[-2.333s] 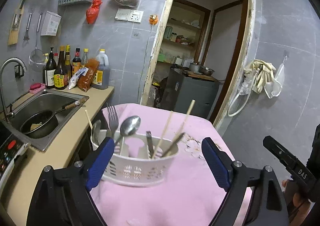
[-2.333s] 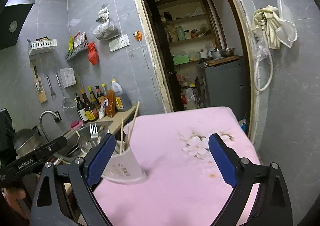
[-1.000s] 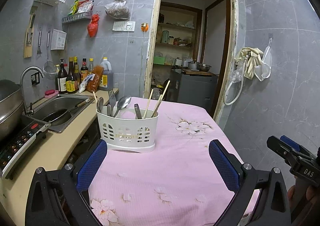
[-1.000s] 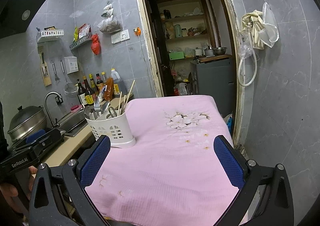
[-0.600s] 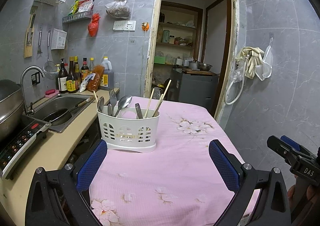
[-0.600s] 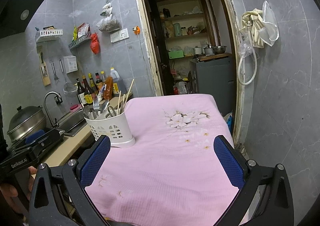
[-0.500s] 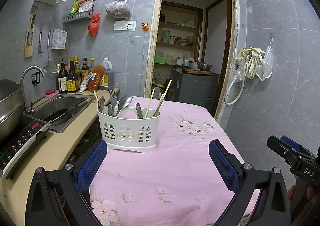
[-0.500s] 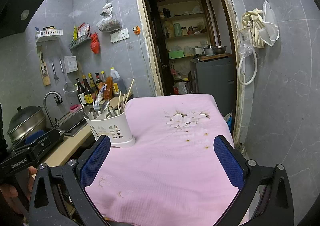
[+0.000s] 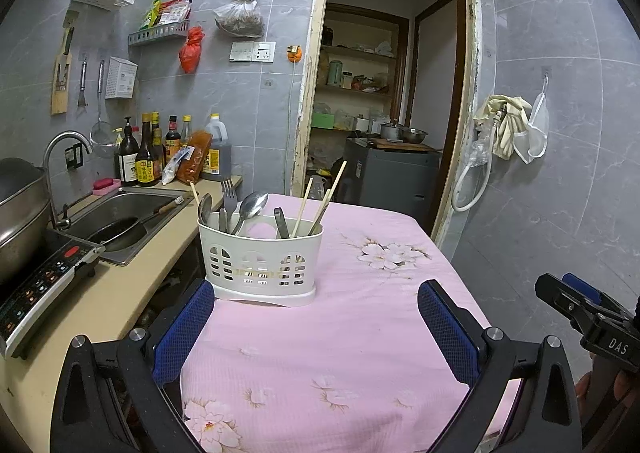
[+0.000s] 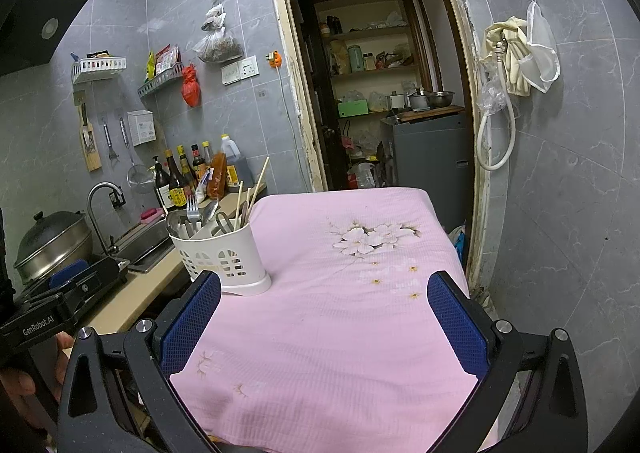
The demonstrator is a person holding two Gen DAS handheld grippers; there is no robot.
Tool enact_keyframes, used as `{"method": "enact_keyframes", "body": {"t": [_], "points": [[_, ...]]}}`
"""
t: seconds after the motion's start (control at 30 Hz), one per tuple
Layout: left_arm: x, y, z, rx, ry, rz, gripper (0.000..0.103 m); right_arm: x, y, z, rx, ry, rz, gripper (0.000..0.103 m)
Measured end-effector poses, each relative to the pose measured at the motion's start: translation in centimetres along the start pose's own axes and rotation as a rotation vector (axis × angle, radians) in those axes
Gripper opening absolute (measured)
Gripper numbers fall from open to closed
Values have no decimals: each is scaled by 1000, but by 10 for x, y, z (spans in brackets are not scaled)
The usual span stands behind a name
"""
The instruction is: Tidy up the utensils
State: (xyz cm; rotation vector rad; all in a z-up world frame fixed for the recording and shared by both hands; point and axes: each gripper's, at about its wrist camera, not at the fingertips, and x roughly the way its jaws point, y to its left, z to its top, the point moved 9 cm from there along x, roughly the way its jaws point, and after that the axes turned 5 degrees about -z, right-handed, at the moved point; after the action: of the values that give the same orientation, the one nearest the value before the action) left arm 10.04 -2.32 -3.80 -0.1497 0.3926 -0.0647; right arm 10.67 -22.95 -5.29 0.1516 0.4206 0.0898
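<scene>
Left gripper (image 9: 316, 327) held low over the near end of the table, jaws spread wide, nothing between the blue pads (image 9: 184, 327). Right gripper (image 10: 324, 323) likewise level over the pink tablecloth (image 10: 340, 325), jaws wide apart and empty. Part of a hand (image 10: 24, 373) visible at the lower left of the right wrist view, gripping the other tool's handle.

To the left of the table, a beige counter (image 9: 116, 293) with a steel sink (image 9: 132, 209) holding a dark pan (image 9: 116, 229), an induction cooker (image 9: 36, 285) in front of the sink, a row of sauce bottles (image 9: 148, 157) against the tiled wall. Open doorway (image 9: 384, 113) behind the table, with shelves and a grey cabinet beyond. Nothing between either gripper and the holder.

White utensil holder (image 9: 262, 261) upright on the tablecloth near the table's left edge, just ahead of the left gripper's left finger. Inside: spoons (image 9: 254, 203) and a fork (image 9: 229, 193) toward the left, chopsticks (image 9: 320, 197) leaning out to the right, one dark handle (image 9: 281, 223) near the middle.
</scene>
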Motion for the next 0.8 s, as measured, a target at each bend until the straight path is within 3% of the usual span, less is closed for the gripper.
{"method": "enact_keyframes", "body": {"t": [0.8], "points": [[0, 1, 1, 2, 1, 1, 102, -1, 2, 0, 2, 1, -1, 101]]}}
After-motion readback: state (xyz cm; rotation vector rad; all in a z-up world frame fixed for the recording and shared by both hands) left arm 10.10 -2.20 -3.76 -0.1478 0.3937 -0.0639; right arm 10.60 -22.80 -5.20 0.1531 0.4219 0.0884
